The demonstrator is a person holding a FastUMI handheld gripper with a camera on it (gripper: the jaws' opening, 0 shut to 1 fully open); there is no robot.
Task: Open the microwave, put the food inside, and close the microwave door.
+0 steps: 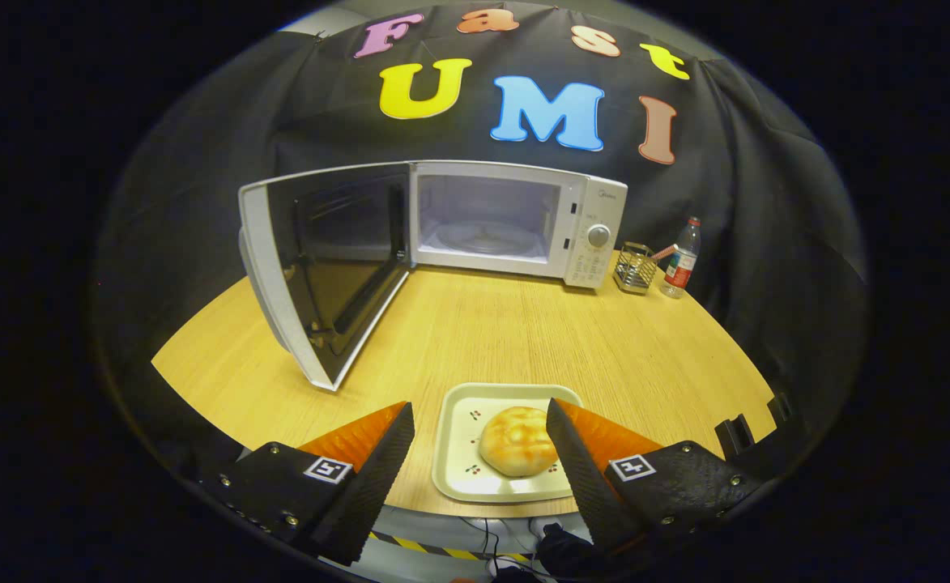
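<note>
A wooden table (475,340) stands in front of a black cloth wall, and a white microwave (515,223) sits at the table's far side. The microwave is the landmark here.

Its door (321,271) is swung wide open, hinged on the microwave's left and jutting forward over the table towards the viewer. The dark window of the door faces inward. Inside the lit white cavity lies a round glass turntable (487,239). On the microwave's right face is a control panel with a round dial (598,236).

Just to the right of the microwave stands a small wire holder (635,267), and beside that, further right, a clear plastic bottle (683,259) with a red cap.

Well in front of the microwave, at the near edge of the table, rests a pale square tray (458,437) with small printed sprigs. On it lies a round golden bun (518,440) — the food.

The gripper (481,429) hovers at that near edge with its two fingers spread apart, one on each side of the tray. The right finger overlaps the tray's right rim in this view, close beside the bun — whether it touches either cannot be told. The left finger stands clear of the tray.
</note>
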